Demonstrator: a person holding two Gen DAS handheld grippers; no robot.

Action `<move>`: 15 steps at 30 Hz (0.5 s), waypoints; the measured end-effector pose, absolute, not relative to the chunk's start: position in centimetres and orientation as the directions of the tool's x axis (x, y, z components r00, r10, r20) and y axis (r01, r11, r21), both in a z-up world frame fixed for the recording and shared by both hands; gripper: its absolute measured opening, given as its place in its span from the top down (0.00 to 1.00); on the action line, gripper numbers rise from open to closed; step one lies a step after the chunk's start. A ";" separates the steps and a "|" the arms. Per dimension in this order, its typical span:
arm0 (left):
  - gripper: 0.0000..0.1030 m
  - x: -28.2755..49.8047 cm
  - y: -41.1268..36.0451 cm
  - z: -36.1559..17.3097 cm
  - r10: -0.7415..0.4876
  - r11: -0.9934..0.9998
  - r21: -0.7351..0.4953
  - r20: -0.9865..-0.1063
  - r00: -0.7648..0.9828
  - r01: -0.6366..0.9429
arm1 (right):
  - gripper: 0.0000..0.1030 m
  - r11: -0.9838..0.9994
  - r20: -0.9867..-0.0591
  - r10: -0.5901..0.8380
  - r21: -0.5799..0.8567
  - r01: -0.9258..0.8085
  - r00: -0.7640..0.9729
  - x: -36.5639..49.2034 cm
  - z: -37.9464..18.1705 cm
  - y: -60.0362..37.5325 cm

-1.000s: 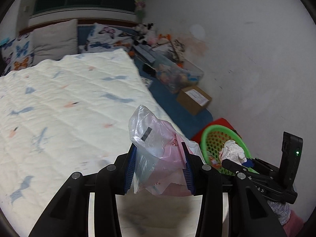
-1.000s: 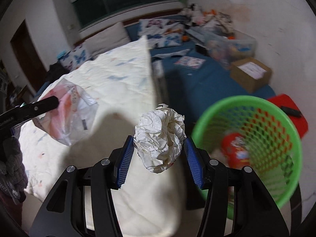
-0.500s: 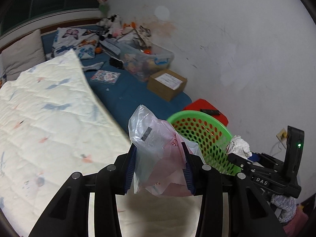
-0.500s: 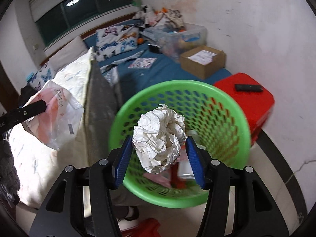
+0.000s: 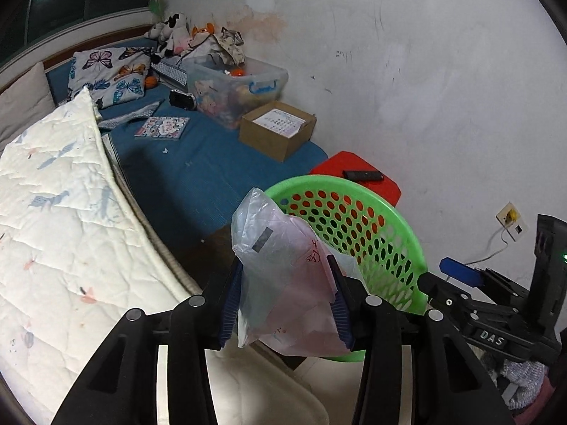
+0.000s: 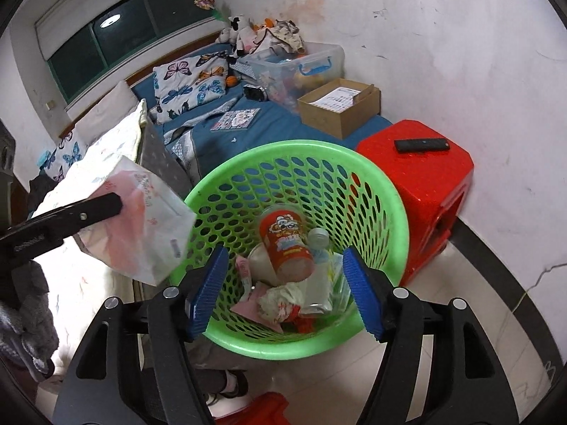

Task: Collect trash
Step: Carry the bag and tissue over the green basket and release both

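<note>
My left gripper (image 5: 287, 301) is shut on a clear plastic bag with pink paper inside (image 5: 283, 276), held just left of the green mesh basket (image 5: 382, 212). The bag also shows in the right wrist view (image 6: 138, 226), left of the basket rim (image 6: 393, 191). My right gripper (image 6: 283, 290) is open and empty, right above the basket. A crumpled white paper ball (image 6: 283, 297) lies in the basket among a red snack cup (image 6: 285, 244) and other trash.
A red plastic stool (image 6: 425, 177) with a black remote (image 6: 421, 145) stands right of the basket by the wall. A bed with a white quilt (image 5: 53, 212) is on the left. A cardboard box (image 5: 276, 131) and a clear storage bin (image 5: 237, 85) sit on the blue mat.
My right gripper moved over the basket and opened, and the paper ball dropped into it. My left gripper swung right from over the bed toward the basket, still holding the bag.
</note>
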State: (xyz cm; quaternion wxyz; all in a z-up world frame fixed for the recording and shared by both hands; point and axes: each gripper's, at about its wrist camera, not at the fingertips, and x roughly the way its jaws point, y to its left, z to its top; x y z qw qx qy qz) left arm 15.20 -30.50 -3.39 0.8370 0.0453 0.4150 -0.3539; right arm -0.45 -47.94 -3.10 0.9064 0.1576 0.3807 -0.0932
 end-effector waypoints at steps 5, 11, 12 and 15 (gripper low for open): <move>0.43 14.9 -31.2 -3.9 -0.565 0.731 -0.225 -0.728 0.388 0.644 | 0.32 0.929 -0.713 -0.045 0.228 0.292 0.700 -1.1 -3.0 -47.8; 0.33 14.3 -30.8 -3.8 -0.585 0.717 -0.235 -0.715 0.383 0.656 | 0.32 0.929 -0.713 -0.041 0.230 0.289 0.700 -1.0 -2.9 -47.6; 0.33 14.2 -30.5 -3.7 -0.586 0.718 -0.235 -0.711 0.388 0.655 | 0.32 0.930 -0.713 -0.039 0.231 0.287 0.700 -1.0 -2.8 -47.5; 0.33 14.0 -29.7 -3.6 -0.589 0.723 -0.242 -0.706 0.394 0.647 | 0.31 0.932 -0.707 -0.035 0.232 0.279 0.706 -1.1 -2.6 -47.0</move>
